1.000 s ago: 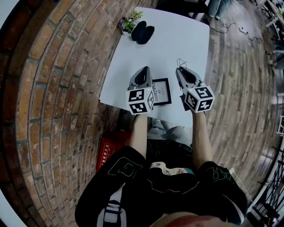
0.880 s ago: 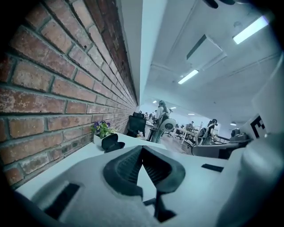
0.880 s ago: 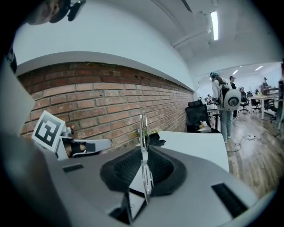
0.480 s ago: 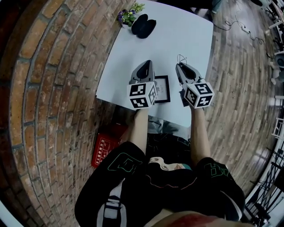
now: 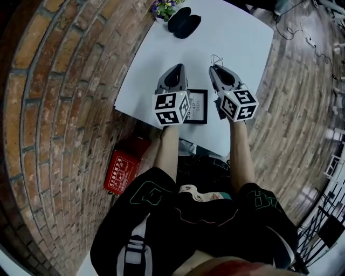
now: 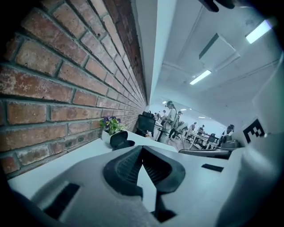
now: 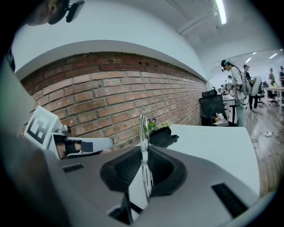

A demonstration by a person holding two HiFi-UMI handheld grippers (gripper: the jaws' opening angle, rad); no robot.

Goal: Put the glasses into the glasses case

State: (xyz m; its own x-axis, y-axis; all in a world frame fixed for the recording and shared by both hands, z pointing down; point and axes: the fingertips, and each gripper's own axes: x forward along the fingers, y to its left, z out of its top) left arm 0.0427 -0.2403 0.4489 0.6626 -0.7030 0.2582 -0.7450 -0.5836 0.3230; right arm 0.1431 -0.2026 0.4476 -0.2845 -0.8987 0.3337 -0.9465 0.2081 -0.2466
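Note:
The black glasses case (image 5: 184, 22) lies open at the table's far end, next to a small potted plant (image 5: 164, 7). My right gripper (image 5: 214, 68) hovers over the middle of the white table (image 5: 242, 38), shut on the thin wire-framed glasses (image 5: 216, 58). In the right gripper view the glasses (image 7: 143, 128) stand edge-on between the pads, with the case (image 7: 163, 136) well ahead. My left gripper (image 5: 178, 67) floats beside it on the left, shut and holding nothing. From the left gripper view the case (image 6: 120, 138) sits far ahead by the brick wall.
A black-framed picture (image 5: 197, 107) lies flat on the table's near part, under the grippers. A brick wall (image 6: 66, 88) runs along the table's left side. A red crate (image 5: 122, 170) sits on the floor below. People and office chairs stand far off.
Both grippers have moved a little forward over the table toward the case, the right one more. The glasses stay in the right gripper.

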